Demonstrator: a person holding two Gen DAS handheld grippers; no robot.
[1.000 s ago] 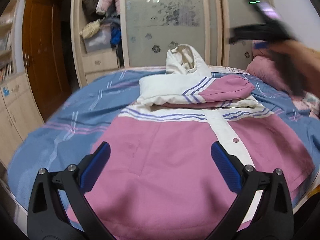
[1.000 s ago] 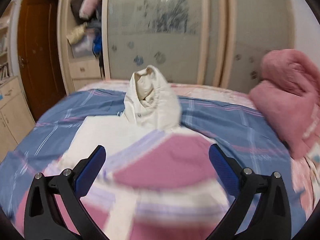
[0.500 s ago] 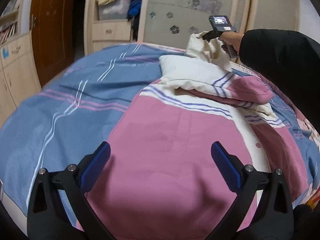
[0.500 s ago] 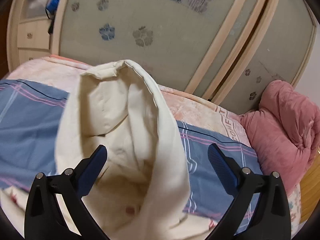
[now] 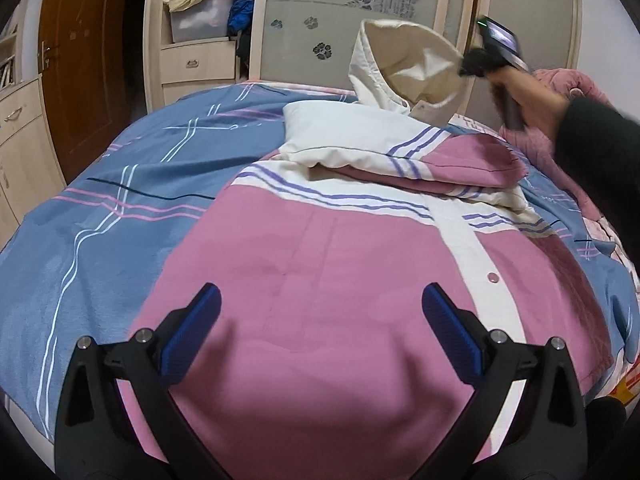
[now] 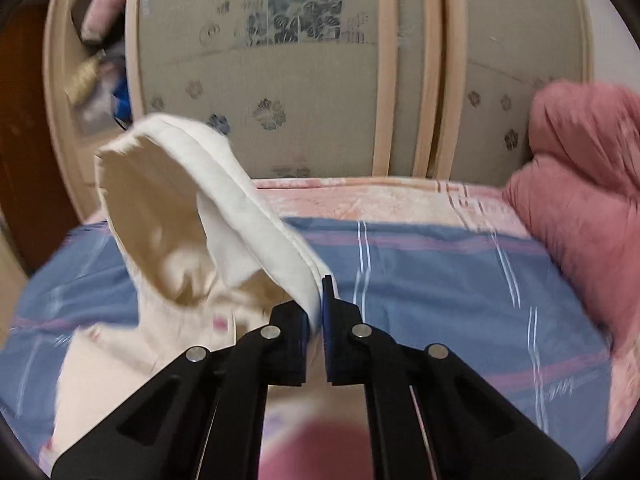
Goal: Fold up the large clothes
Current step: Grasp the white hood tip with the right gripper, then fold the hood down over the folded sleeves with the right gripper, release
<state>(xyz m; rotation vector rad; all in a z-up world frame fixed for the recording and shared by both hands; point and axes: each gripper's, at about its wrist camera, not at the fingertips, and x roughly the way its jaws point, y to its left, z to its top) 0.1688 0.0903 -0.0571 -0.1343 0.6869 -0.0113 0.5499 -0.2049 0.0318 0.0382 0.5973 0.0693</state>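
Nearest in the left wrist view, the left gripper (image 5: 320, 320) hangs over the lower part of the jacket (image 5: 340, 280), its blue-padded fingers (image 5: 192, 332) spread wide with nothing between them; the pink cloth lies below the gap, and whether the fingertips touch it cannot be told. The jacket is spread front-up on the blue plaid bedspread (image 5: 100, 220), its cream button strip (image 5: 480, 256) running just inside the right-hand finger. Beyond that, a sleeve (image 5: 400, 148) in cream, purple stripes and pink is folded across the chest.

Farther off, the cream hood (image 5: 404, 64) is lifted off the bed and stands open. The right gripper (image 5: 476, 66), held in a hand (image 5: 528, 96) with a dark sleeve (image 5: 600, 168), meets the hood's rim at the right. In the right wrist view the right gripper (image 6: 318, 312) has its fingers clamped together on that rim, the doubled cream edge pinched between the pads, and the hood (image 6: 192, 208) rises up and to the left from the grip with its opening facing the camera.

Behind the bed stand a wardrobe with frosted floral doors (image 5: 360, 12) and open shelves holding clothes (image 5: 208, 4). A pink quilt (image 6: 580, 184) is bundled at the right.
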